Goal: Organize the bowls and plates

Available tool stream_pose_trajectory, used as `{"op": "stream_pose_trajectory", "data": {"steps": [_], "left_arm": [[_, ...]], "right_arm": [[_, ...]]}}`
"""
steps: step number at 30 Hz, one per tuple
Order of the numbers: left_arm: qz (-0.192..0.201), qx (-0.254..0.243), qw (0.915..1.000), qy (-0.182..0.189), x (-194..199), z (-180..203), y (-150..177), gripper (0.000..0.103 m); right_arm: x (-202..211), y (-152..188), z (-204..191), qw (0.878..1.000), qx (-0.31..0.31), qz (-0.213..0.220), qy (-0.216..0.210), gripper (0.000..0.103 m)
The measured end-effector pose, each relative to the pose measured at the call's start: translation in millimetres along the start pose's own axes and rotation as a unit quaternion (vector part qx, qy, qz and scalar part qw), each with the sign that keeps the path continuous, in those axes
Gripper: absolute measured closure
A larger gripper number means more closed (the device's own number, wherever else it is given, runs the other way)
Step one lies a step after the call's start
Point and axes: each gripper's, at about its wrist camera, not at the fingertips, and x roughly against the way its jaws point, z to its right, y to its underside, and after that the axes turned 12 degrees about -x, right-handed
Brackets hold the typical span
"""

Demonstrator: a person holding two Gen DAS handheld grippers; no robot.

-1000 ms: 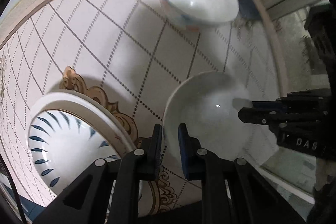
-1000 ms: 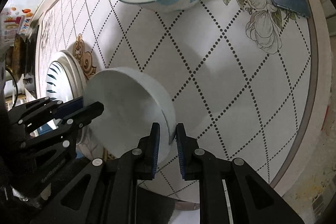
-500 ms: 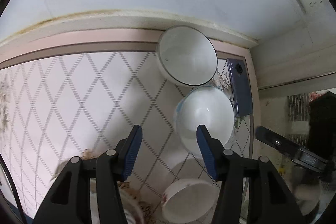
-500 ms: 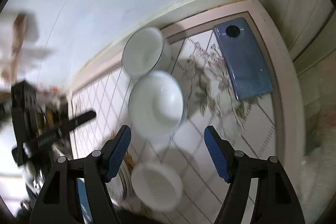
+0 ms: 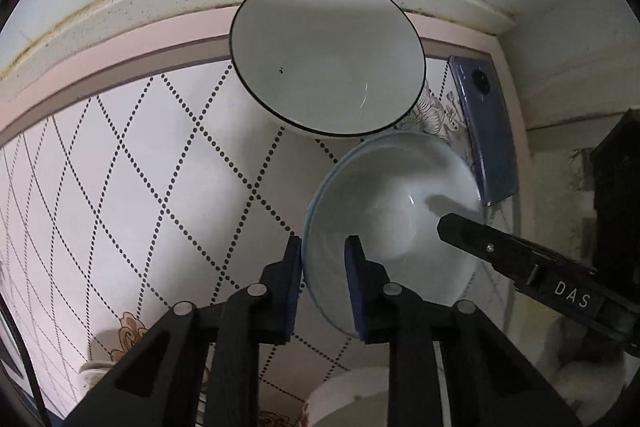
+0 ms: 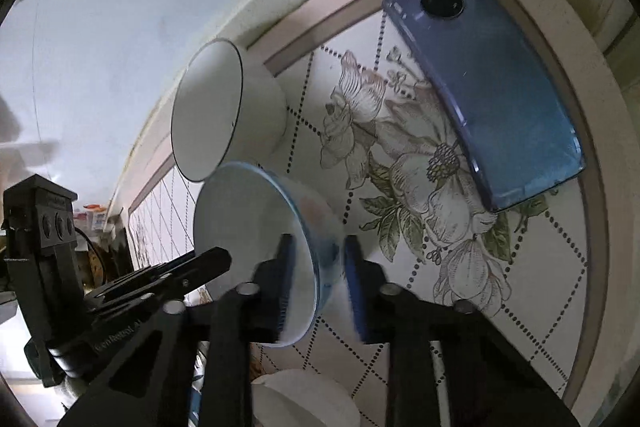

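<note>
Pale wall and a pink-bordered tabletop [image 5: 120,155] with a dotted diamond pattern make the setting. Left tongs [image 5: 322,283] straddle the near rim of a white, blue-rimmed ceramic bowl [image 5: 392,211], one pad inside and one outside; whether they pinch the rim I cannot tell. Right tongs [image 6: 316,281] bracket the opposite edge of the same bowl [image 6: 256,227] in like manner, but blur hides any contact, so their grip is also uncertain. That bowl sits between the two tools, near the tabletop's far right corner. Just behind it stands a larger white bowl with a thin black rim [image 5: 328,55], empty apart from a tiny dark speck. A blue-violet smartphone [image 6: 492,83] lies camera-up on the floral corner print. Another white dish [image 6: 304,399] peeks in at the bottom edge. Judging by this, the blue-rimmed bowl is not yet nested anywhere, and stacking it with its neighbours seems to remain.
</note>
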Motion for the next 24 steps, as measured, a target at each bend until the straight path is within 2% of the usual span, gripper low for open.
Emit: {"op": "stream_pose_trajectory", "data": {"steps": [4,9,15,24], "left_arm": [[0.002,-0.001,0.9999,-0.015,-4,1,-2,0.089],[0.008,-0.004,0.9998,-0.018,2,2,3,0.089],[0.019,-0.016,0.9995,-0.019,24,11,14,0.089],[0.054,-0.026,0.9981,-0.015,64,24,46,0.089]], "right_arm": [[-5,3,-4,1.0,0.019,0.008,0.022,0.088],[-1,7,-10,0.999,0.025,0.003,0.022,0.089],[15,18,-17,0.999,0.035,0.007,0.029,0.089],[46,55,-31,0.998,0.06,0.012,0.031,0.089]]}}
